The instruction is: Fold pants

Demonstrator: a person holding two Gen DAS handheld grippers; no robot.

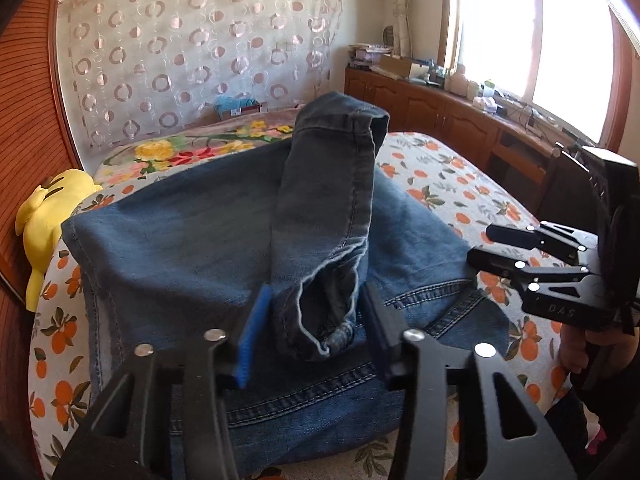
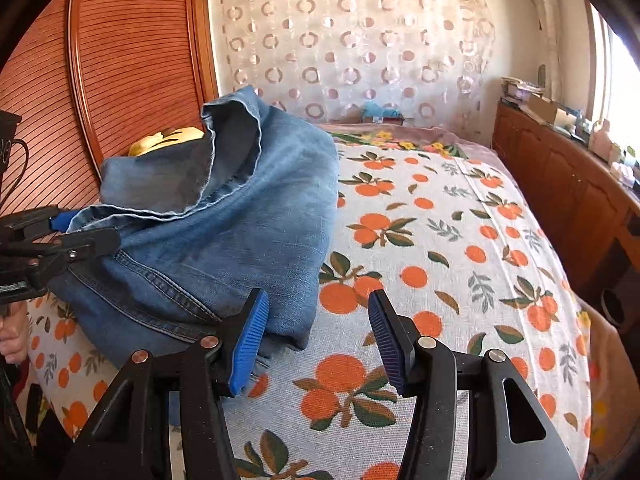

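Observation:
Blue jeans (image 1: 180, 248) lie folded in a pile on the orange-print bedsheet (image 2: 440, 240). One darker pant leg (image 1: 320, 200) rises off the pile, and its hem end sits between the pads of my left gripper (image 1: 314, 328), which is shut on it. In the right wrist view the left gripper (image 2: 76, 228) holds that hem at the left edge, with the jeans (image 2: 240, 240) bulging up behind it. My right gripper (image 2: 318, 332) stands open low over the sheet, its left pad beside the near corner of the jeans, nothing between its fingers. In the left wrist view the right gripper (image 1: 486, 246) is at the right.
A yellow plush toy (image 1: 44, 216) lies at the bed's left edge against a slatted wooden panel (image 2: 120, 60). A floral blanket (image 1: 200, 148) covers the far end. A wooden cabinet (image 1: 440, 112) with clutter runs along the right under the window. A hand (image 1: 576, 352) holds the right gripper.

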